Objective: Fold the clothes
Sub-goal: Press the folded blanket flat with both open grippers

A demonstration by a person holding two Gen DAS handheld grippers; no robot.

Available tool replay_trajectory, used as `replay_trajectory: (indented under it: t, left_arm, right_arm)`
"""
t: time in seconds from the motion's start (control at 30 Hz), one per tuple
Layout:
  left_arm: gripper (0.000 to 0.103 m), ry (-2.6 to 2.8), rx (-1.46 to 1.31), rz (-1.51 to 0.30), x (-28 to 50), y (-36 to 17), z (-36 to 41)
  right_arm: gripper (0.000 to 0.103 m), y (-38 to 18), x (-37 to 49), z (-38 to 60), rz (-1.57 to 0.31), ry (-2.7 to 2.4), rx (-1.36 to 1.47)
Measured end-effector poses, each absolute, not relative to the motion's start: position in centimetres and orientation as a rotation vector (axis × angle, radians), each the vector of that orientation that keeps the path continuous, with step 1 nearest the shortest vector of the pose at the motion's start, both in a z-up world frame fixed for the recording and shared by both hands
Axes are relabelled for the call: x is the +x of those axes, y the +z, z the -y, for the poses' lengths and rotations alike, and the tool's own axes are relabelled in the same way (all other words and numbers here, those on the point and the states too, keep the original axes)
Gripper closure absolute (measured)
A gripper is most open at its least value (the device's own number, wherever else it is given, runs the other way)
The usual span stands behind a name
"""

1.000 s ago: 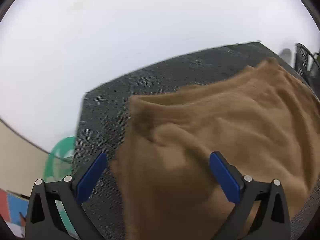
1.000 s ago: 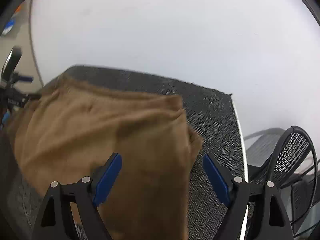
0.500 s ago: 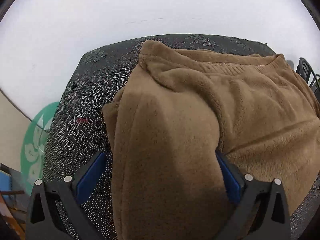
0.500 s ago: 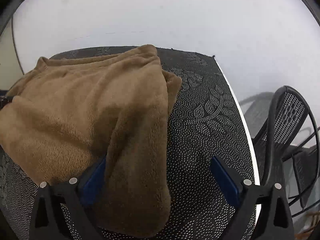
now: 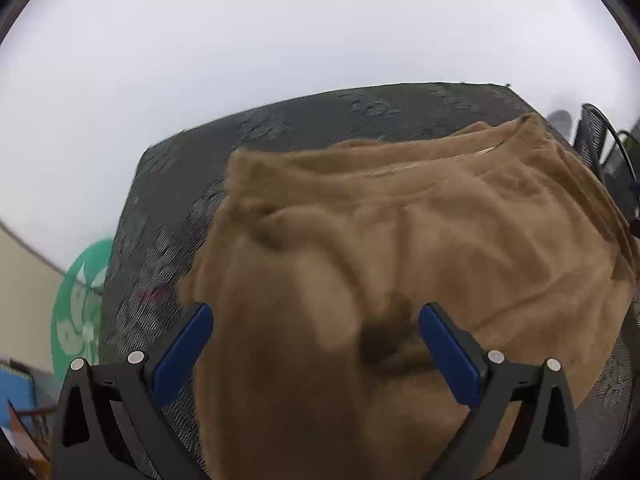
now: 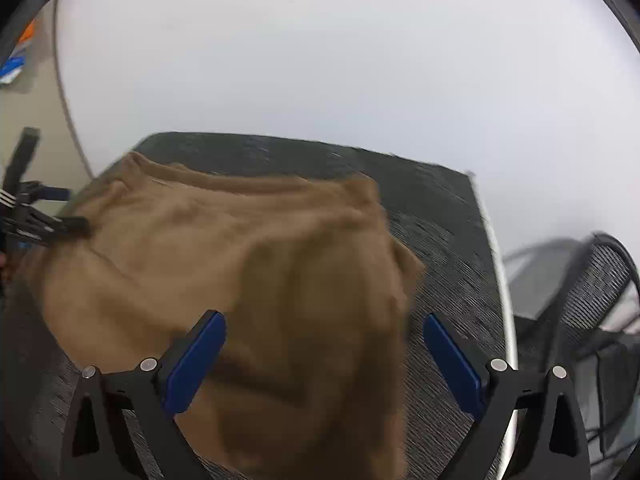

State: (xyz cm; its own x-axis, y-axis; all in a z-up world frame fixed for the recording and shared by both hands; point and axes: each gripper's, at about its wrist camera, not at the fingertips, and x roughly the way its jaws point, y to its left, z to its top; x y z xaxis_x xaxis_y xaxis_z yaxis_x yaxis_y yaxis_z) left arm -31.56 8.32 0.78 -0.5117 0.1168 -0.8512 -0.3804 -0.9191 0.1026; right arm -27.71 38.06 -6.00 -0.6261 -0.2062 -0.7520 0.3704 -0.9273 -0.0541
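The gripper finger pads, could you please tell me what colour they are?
Blue pads, on black frames, clearest in the right wrist view.

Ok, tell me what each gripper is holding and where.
Nothing. Left gripper and right gripper both stand open, brown garment lying loose between the pads.

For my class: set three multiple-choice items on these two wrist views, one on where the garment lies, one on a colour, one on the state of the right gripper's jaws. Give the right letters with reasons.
1. Where does the brown garment lie?
A. on the dark patterned table
B. on the mesh chair
C. on the floor

2. What colour are the pads of the right gripper?
A. red
B. blue
C. white

3. How do the right gripper's jaws stand?
A. shut on a sleeve
B. shut on nothing
C. wide apart, pressing on nothing

Answers:
1 A, the fabric spreads over the tabletop.
2 B, both pads show blue.
3 C, the garment passes between the pads without being pinched.
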Motion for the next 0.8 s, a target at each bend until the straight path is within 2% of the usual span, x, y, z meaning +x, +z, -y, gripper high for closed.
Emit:
replay_trajectory:
  t: [0.13,0.3,0.5,0.63,0.73,0.8]
  left_arm:
    - [0.000,2.447,-1.397,-0.446,-33.7,0.1,-10.5]
    - [0.000,2.411,-1.526,-0.311,-37.3,-1.4,-10.4]
    - [0.000,2.438,-1.621,-0.194,-40.8,-3.4,-8.8]
    - [0.000,2.493,-1.577,-0.176,-41.4,-4.2,-8.2]
    - [0.000,2.529,-1.506,-0.138,-40.8,-4.3,-7.5]
    - [0.000,2.537,-1.470,-0.092,-40.6,-4.2,-6.8]
  right_arm:
    - [0.003,-7.0,-30.3,-34.6,-0.341,-2.471,1.158]
    - [0.003,-9.2,-34.5,-32.5,-0.270,-2.388,1.269]
    - [0.003,-11.6,-39.3,-31.3,-0.314,-2.368,1.408]
    - [0.003,-13.7,-42.0,-31.9,-0.357,-2.414,1.478]
    - [0.002,-14.1,-43.2,-33.5,-0.236,-2.434,1.472]
    - [0.002,-14.2,-43.3,-33.4,-0.255,-2.442,1.463]
